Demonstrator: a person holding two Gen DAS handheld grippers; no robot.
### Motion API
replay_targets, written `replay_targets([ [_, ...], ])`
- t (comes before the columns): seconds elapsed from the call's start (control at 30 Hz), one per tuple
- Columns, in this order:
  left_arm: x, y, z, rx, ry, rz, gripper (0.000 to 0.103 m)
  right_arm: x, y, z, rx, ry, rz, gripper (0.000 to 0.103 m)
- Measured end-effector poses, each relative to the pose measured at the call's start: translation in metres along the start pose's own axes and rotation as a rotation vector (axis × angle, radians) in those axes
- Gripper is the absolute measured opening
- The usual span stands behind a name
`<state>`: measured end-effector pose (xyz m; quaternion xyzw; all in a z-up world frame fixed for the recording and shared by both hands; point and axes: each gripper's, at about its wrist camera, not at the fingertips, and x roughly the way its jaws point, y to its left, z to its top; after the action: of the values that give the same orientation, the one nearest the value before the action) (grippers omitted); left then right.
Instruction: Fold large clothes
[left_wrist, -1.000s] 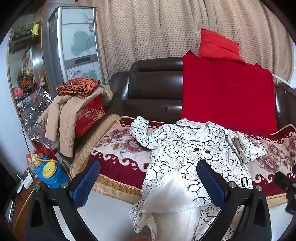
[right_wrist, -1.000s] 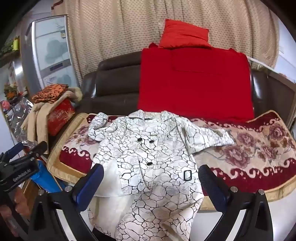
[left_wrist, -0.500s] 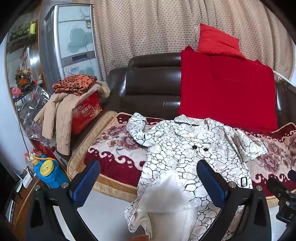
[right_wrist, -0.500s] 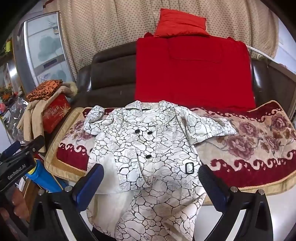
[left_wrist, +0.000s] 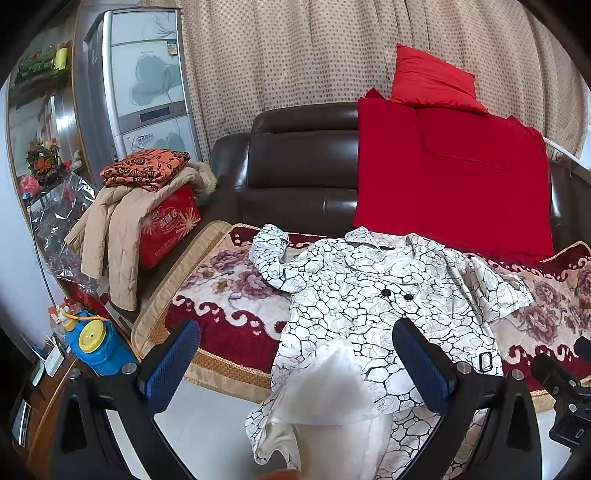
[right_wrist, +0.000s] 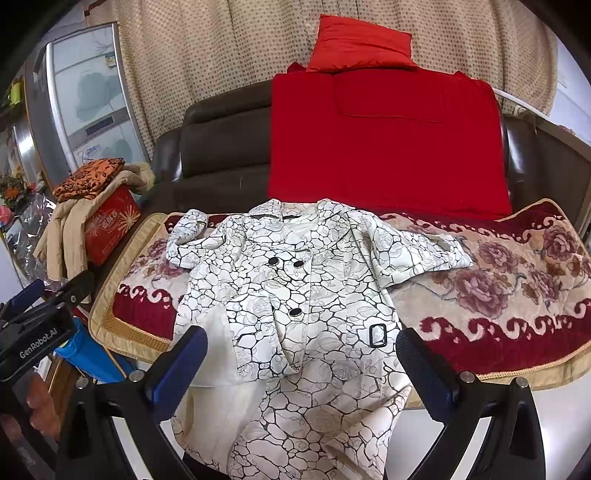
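Note:
A white coat with a black crackle pattern (left_wrist: 373, 291) lies face up on the sofa's floral cover, collar toward the backrest, hem hanging over the front edge; it also shows in the right wrist view (right_wrist: 295, 295). Its front flap is turned back low on the left, showing plain white lining (left_wrist: 328, 380). My left gripper (left_wrist: 295, 365) is open and empty above the lower left of the coat. My right gripper (right_wrist: 301, 369) is open and empty above the lower middle, near the black belt buckle (right_wrist: 377, 335).
A floral red and beige cover (right_wrist: 498, 295) tops the dark leather sofa (left_wrist: 295, 173). A red blanket (right_wrist: 384, 140) and a red cushion (right_wrist: 358, 42) lie on the backrest. A red box (left_wrist: 170, 225) with piled clothes stands at left, a blue bottle (left_wrist: 96, 347) below it.
Both grippers have shifted slightly, so the coat sits a little differently in each view. Both grippers stay open and the coat has not moved.

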<state>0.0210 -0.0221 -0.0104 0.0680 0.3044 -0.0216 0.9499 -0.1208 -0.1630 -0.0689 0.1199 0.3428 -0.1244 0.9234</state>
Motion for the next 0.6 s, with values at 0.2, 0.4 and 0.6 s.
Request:
replay_targets([
  [0.2,0.0029,-0.0016,0.0003,0.001,0.004,0.000,0.103,0.0022,0.0002,0.0023,-0.003,0.007,0.004,0.103],
  [0.4,0.0050,-0.0012,0.0012,0.002,0.007,-0.001,0.103,0.0037,0.0006,0.0027,-0.008,0.009,0.004,0.103],
  [0.6,0.0092,-0.0017,0.0031,0.004,0.012,-0.002,0.103,0.0069,0.0027,0.0048,-0.011,0.015,0.007,0.103],
])
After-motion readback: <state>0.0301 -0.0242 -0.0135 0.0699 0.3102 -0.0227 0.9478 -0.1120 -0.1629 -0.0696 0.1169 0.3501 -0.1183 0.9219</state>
